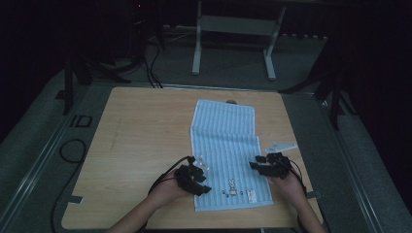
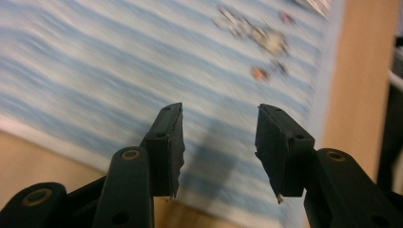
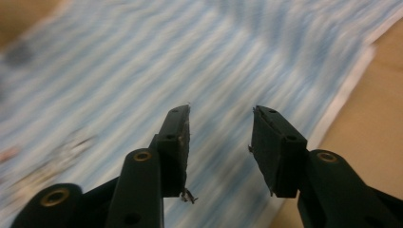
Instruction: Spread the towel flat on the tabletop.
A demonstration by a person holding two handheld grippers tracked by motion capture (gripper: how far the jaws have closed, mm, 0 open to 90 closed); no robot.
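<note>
Now I am hovering my left gripper (image 1: 199, 182) and right gripper (image 1: 262, 166) over the striped towel (image 1: 223, 141), both with jaws parted and gripping nothing. Next I judge each must drop to a near edge and pinch it for folding.

A blue striped towel (image 1: 225, 145) lay lengthways on the wooden tabletop (image 1: 141, 136), its far part folded slightly askew and a small printed figure near its near edge. The left gripper (image 1: 198, 178) sat over the towel's near left edge, held by a hand coming in from below, and the right gripper (image 1: 263, 166) sat at the towel's right edge, likewise in a hand. A small pale scrap (image 1: 282, 146) lay on the tabletop just beyond the right gripper. Black cables (image 1: 73, 150) curled on the floor at left.
</note>
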